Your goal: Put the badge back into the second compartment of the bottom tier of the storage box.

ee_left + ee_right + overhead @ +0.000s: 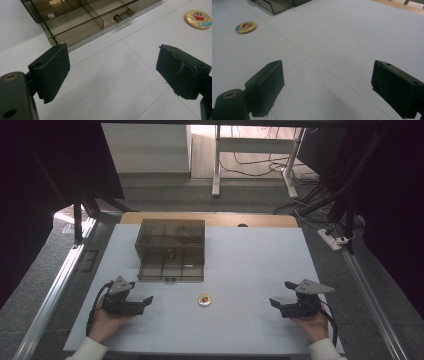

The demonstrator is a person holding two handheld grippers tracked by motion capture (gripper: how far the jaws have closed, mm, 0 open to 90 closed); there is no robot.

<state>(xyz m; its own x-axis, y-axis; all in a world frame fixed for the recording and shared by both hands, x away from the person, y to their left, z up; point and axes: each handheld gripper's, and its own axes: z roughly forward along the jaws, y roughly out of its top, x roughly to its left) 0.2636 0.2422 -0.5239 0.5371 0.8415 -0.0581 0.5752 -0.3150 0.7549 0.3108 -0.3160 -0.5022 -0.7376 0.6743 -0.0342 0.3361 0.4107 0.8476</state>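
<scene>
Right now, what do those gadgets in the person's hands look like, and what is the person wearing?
Each hand holds a black two-jaw tool. The left gripper and the right gripper each carry a grey three-cornered plate on top and trail a black cable. Up close, the jaws are blocky, with flat black pads. The sleeves are white.

The high view looks forward and down from above the near edge of the table (pixel 250 255). Each gripper view sits low, close over the tabletop, facing inward. All three share the badge (pixel 204 300) and the box (pixel 171 249).
</scene>
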